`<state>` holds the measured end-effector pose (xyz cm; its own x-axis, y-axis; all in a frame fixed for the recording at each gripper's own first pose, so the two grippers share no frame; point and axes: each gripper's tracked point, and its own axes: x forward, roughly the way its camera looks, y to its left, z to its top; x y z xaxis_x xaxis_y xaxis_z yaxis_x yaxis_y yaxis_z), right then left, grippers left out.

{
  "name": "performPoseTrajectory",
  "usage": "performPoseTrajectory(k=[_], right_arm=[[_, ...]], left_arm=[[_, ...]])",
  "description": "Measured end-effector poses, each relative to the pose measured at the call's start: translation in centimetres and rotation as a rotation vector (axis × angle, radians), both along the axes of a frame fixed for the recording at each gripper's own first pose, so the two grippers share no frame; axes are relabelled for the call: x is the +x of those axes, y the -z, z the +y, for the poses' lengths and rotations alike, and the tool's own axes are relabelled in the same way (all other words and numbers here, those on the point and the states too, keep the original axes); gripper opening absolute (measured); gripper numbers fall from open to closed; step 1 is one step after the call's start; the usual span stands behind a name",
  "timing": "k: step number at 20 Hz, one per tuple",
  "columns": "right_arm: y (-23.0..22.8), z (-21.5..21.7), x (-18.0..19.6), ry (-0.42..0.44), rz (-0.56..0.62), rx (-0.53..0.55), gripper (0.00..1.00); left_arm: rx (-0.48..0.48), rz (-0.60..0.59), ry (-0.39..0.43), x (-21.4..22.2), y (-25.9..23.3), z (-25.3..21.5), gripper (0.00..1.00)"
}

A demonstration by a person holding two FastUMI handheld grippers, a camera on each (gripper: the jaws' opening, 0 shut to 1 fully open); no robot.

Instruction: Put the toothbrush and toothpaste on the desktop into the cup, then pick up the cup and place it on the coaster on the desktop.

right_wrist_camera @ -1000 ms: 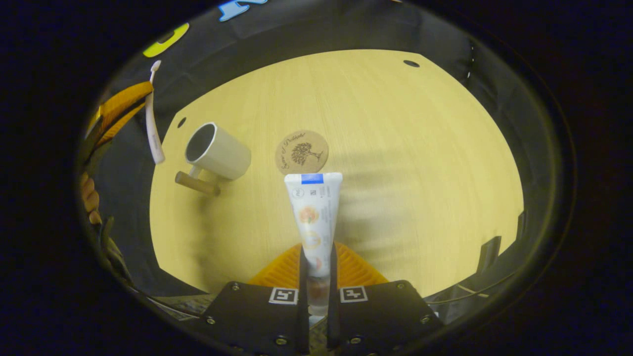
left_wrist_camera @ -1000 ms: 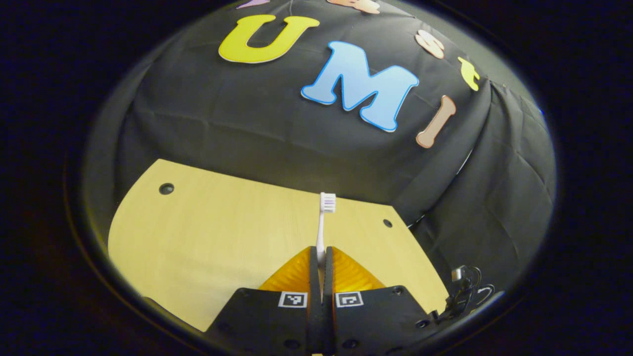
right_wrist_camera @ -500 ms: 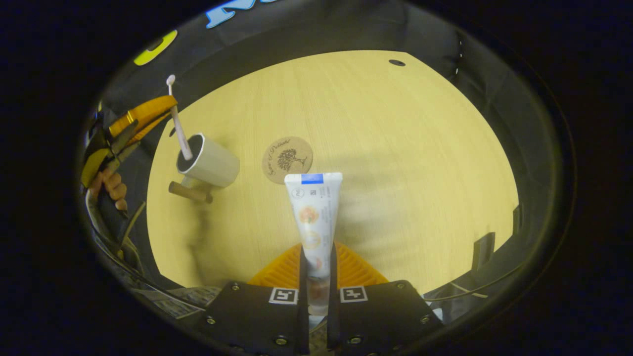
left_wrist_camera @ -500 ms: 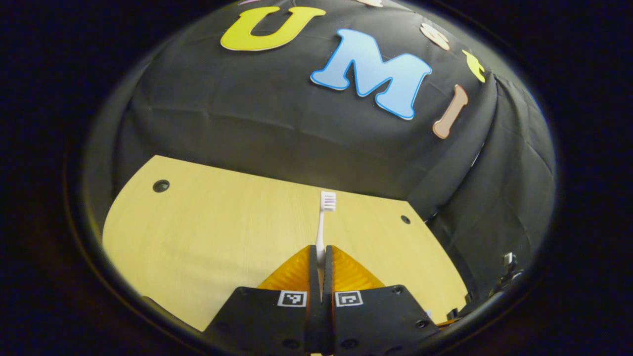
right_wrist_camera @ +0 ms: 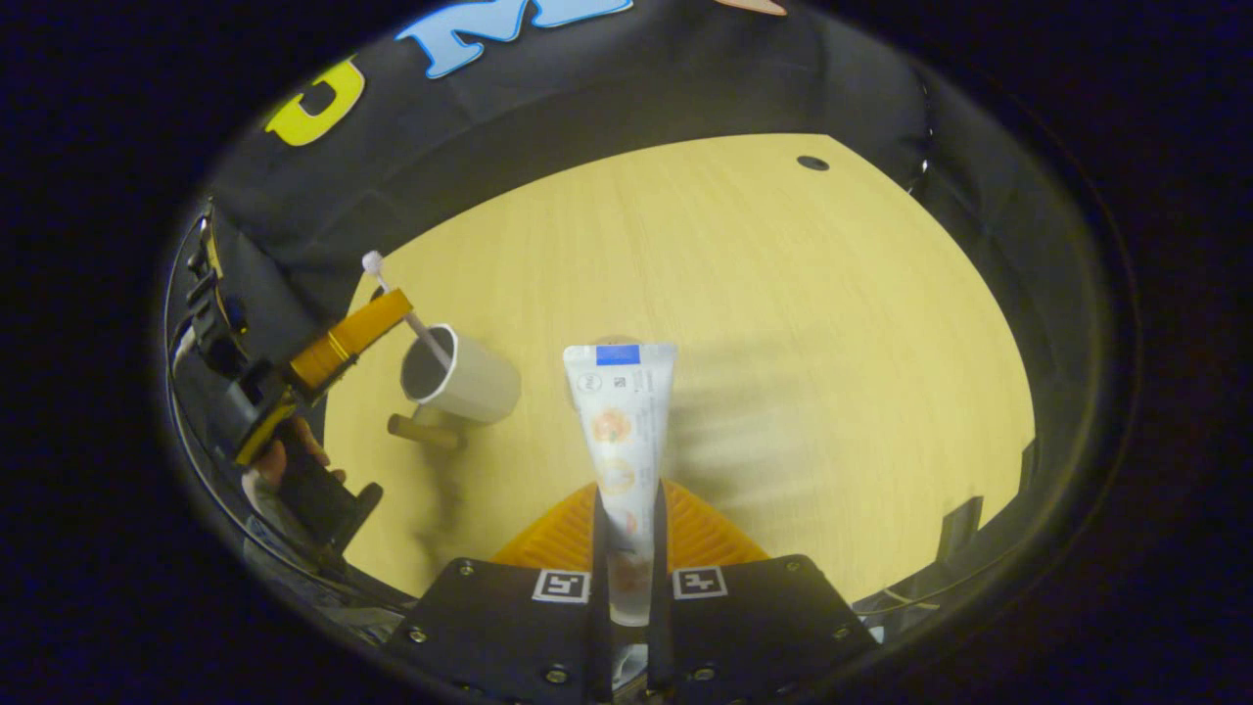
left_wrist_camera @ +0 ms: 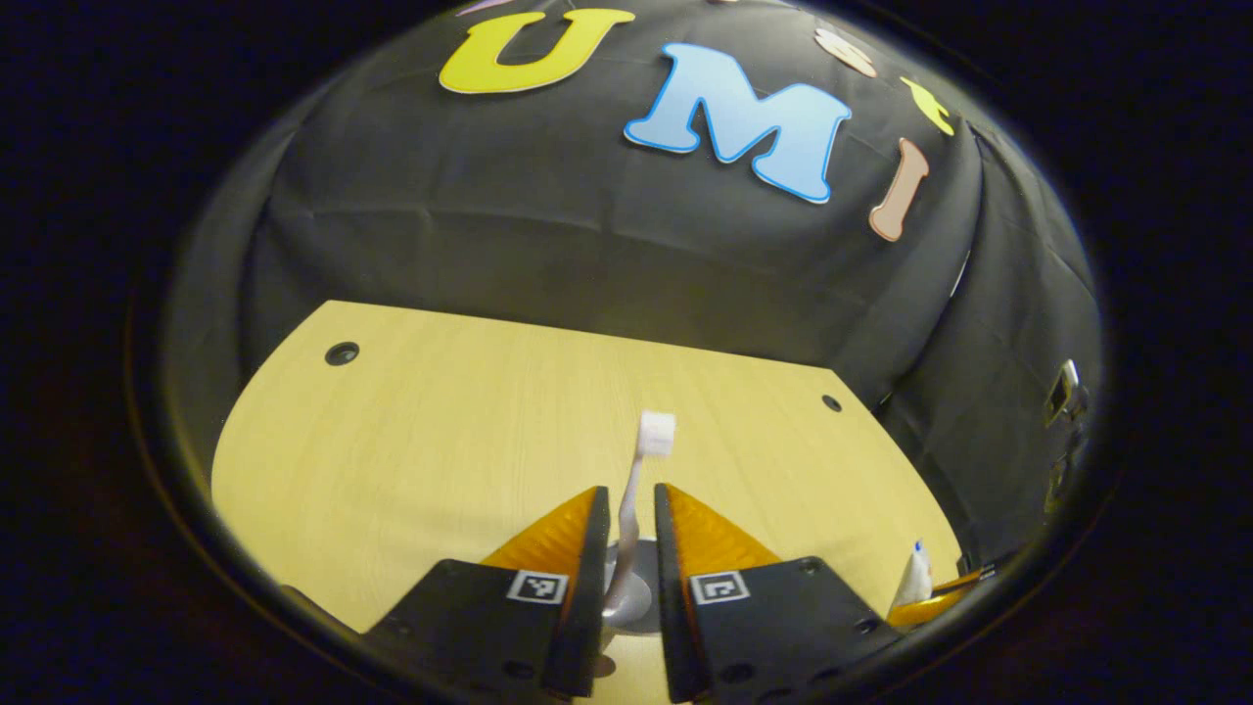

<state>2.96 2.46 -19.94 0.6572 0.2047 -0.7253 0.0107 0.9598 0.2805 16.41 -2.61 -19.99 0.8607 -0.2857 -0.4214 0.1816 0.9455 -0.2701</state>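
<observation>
In the left gripper view my left gripper [left_wrist_camera: 631,490] stands open, its fingers apart on either side of the white toothbrush [left_wrist_camera: 654,433]. The brush stands free, its handle down in the cup [left_wrist_camera: 641,595] just below. The right gripper view has the white cup [right_wrist_camera: 468,382] with a wooden handle on the desk at left. The toothbrush [right_wrist_camera: 416,323] leans out of it, beside the left gripper [right_wrist_camera: 396,305]. My right gripper [right_wrist_camera: 626,494] is shut on the toothpaste tube [right_wrist_camera: 622,421], held above the desk with its flat end forward. The tube hides the coaster.
The pale wooden desk [right_wrist_camera: 783,323] has round cable holes near its far corners [right_wrist_camera: 812,163]. The booth's black cloth wall rises right behind it. A hand [right_wrist_camera: 284,460] holds the left gripper at the left. The toothpaste's end [left_wrist_camera: 915,580] shows at the left gripper view's lower right.
The left gripper lowered the toothbrush into the cup and opened, letting it go. The right gripper has shifted with the toothpaste, so the tube now covers the coaster.
</observation>
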Motion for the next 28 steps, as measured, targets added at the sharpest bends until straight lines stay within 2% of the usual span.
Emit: performPoseTrajectory(k=[5,10,14,21,24,28], right_arm=[[-4.8,3.3,3.8,-0.059,-0.114,0.03,0.16],[-7.6,8.1,7.3,-0.119,-0.191,0.089,0.16],[-8.5,11.9,9.9,-0.133,-0.22,0.138,0.16],[-8.0,14.1,15.1,-0.073,-0.319,0.146,0.15],[-7.1,15.0,15.6,-0.075,-0.374,0.13,0.16],[-5.1,15.8,15.6,-0.099,-0.435,0.089,0.16]], left_arm=[[-0.006,0.011,-0.024,-3.1,-0.9,2.1,0.48],[0.025,0.02,-0.068,-7.2,-1.8,5.6,0.54],[0.039,0.041,-0.14,-10.3,-1.9,10.0,0.54],[0.065,0.09,-0.275,-15.3,-1.3,17.0,0.54],[0.076,0.111,-0.294,-16.5,-0.7,18.3,0.54],[0.083,0.125,-0.276,-16.6,-0.3,17.4,0.53]])
